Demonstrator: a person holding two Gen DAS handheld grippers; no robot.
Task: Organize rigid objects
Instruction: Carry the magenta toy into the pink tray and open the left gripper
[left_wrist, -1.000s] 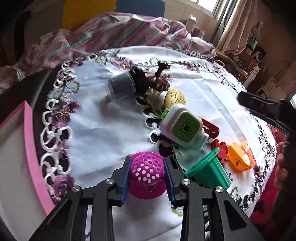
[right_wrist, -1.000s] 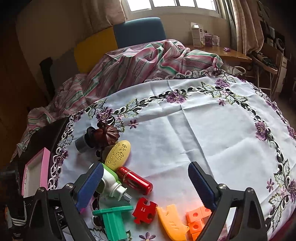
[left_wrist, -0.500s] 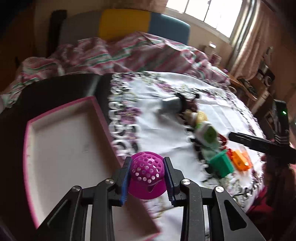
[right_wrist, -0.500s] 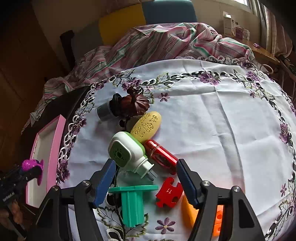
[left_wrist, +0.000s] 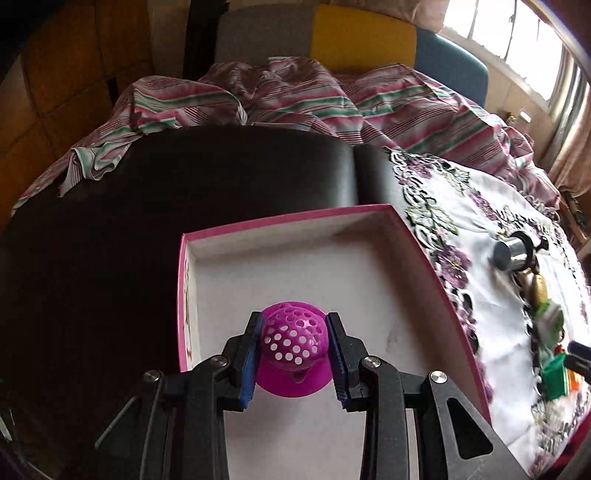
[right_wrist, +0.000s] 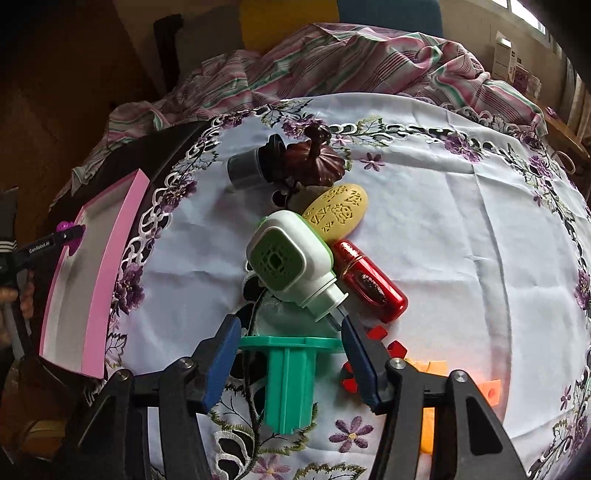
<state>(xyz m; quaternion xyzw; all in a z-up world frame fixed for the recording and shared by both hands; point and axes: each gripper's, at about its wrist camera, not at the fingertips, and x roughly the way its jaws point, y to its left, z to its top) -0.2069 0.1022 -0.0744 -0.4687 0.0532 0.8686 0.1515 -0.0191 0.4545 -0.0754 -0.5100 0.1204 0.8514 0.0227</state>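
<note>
My left gripper is shut on a magenta perforated strainer and holds it above the white floor of the pink-rimmed box. In the right wrist view the box lies at the left and the left gripper shows over it. My right gripper is open, its fingers on either side of the flange of a green plastic piece lying on the white embroidered tablecloth. Whether the pads touch the flange I cannot tell.
Beyond the green piece lie a white-and-green plug-in device, a red cylinder, a yellow oval, a brown pumpkin-shaped lid and a grey cylinder. Red and orange pieces lie right. Striped cloth is behind.
My left gripper carried the strainer left from the tablecloth to over the box. My right gripper came down and forward, narrowing its opening around the green piece.
</note>
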